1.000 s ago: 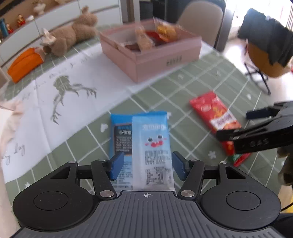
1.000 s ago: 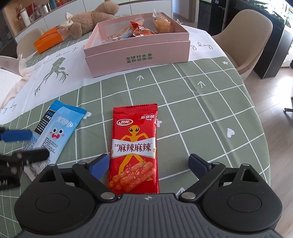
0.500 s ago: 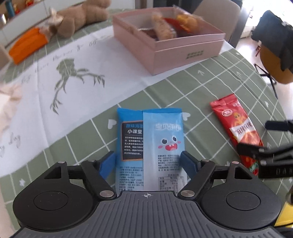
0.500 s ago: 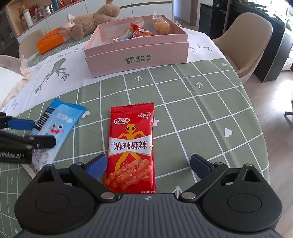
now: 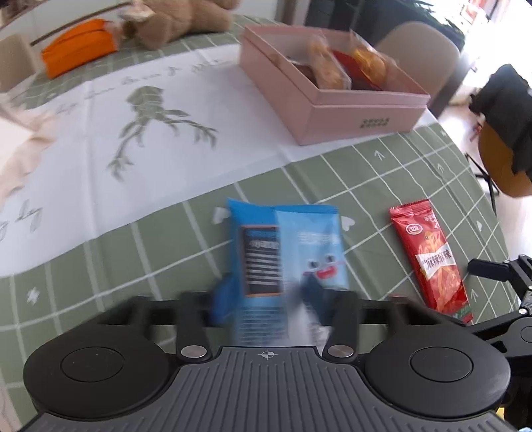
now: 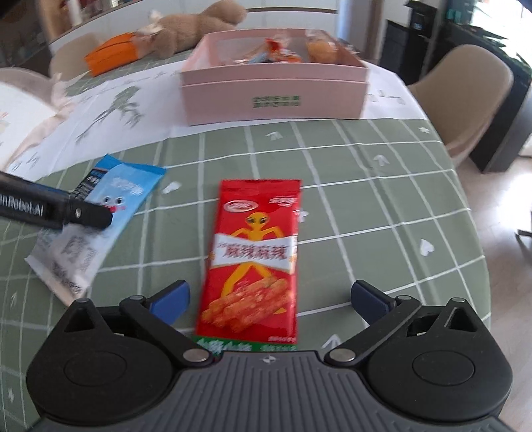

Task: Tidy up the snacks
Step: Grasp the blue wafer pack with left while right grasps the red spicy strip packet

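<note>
Left wrist view. The left gripper (image 5: 266, 305) has just been closing its jaws on the near end of two overlapping blue snack packets (image 5: 286, 252) – a darker one beneath, a paler one with a cartoon face on top. The blue pads sit against the packets' sides, apparently pinching them together so that both can be lifted at once; motion blur keeps the contact from being certain. The packets' near ends are smeared and partly hidden by the gripper body. To the right the red snack packet (image 5: 432, 259) lies flat on the green checked table (image 5: 382, 186). At the far end is the pink box (image 5: 332, 109), open-topped and already holding wrapped snacks (kinds not legible) – presumably the destination.

Right wrist view. The right gripper (image 6: 269, 299) stands wide open and empty, its pads well apart on either side of the red snack packet's lower half, touching nothing – placed, by my reading, to close across its width. The packet's bottom edge is cut off by the gripper body. At the left edge the left gripper's black finger overlaps the blue snack packets, hiding their middle. Behind, a stuffed bear (image 6: 199, 30) and an orange pouch (image 6: 113, 56), both blurred.
</note>
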### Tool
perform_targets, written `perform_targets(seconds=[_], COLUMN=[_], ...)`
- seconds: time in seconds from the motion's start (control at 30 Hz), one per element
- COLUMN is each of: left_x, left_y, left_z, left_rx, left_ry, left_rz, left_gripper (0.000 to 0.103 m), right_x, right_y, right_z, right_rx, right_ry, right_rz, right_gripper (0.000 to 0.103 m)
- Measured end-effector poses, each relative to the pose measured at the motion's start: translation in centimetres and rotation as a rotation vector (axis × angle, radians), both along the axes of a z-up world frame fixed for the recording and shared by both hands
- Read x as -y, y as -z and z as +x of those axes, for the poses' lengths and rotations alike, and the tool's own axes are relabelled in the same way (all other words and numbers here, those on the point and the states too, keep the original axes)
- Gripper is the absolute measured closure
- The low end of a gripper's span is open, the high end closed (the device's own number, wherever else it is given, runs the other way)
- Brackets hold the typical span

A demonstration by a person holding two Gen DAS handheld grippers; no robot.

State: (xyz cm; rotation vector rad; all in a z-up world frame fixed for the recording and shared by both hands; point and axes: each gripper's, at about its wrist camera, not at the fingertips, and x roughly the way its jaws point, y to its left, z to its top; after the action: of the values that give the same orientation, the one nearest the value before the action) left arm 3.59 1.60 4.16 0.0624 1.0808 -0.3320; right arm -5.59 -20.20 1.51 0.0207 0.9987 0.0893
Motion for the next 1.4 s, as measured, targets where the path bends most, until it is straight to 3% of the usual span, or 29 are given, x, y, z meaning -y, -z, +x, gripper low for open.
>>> perform_targets(seconds=[0.03,0.07,0.23,0.33,0.57,0.97,1.17,1.27,1.33,1.4], left_x=[-0.3,-0.5,-1.2,-0.4,5.4,8.1,6.5,5.1,5.2,6.5], left_y=[-0.2,-0.3,-0.5,-1.7,-0.4,0.0,-0.1,-1.0,-1.7,-1.4], left_z=[-0.6,-0.9,-1.4,-2.0,-2.4,-2.6,-2.4,-1.9,-2.1,-2.4], left_rx=[0.003,0.002,-0.016,0.018,0.045,0.060,0.112,0.104,0.116,0.100], left_ry=[-0.012,-0.019,-0.057,-0.035,0.126,0.218,0.237,0.178,0.191,0.231], left_rz=[0.004,0.003,-0.043,-0.056,0.137,0.109,0.194,0.131,0.078,0.090], left_gripper=[0.075,0.076,0.074,0.074,0.070,0.070,0.065,0.066,0.065,0.065], right_x=[-0.2,-0.4,-1.5,-1.8,1.6,4.9,5.1,5.4,5.6,6.0], right_y=[-0.1,-0.1,-0.6,-0.8,-0.7,-0.6,-0.6,-0.7,-0.9,-1.2], right_z=[-0.1,0.0,1.1,1.8,1.9,0.8,1.2,1.1,1.0,0.9], right_rx=[0.000,0.001,0.014,0.008,-0.003,-0.001,-0.010,-0.013,-0.011,-0.002], right_ry=[-0.021,-0.033,-0.052,-0.067,0.041,0.141,0.144,0.159,0.165,0.169], right_rz=[0.003,-0.005,-0.016,-0.022,-0.002,0.046,0.053,0.067,0.078,0.078], right_gripper=[0.000,0.000,0.015,0.020,0.020,0.019,0.019,0.019,0.019,0.019])
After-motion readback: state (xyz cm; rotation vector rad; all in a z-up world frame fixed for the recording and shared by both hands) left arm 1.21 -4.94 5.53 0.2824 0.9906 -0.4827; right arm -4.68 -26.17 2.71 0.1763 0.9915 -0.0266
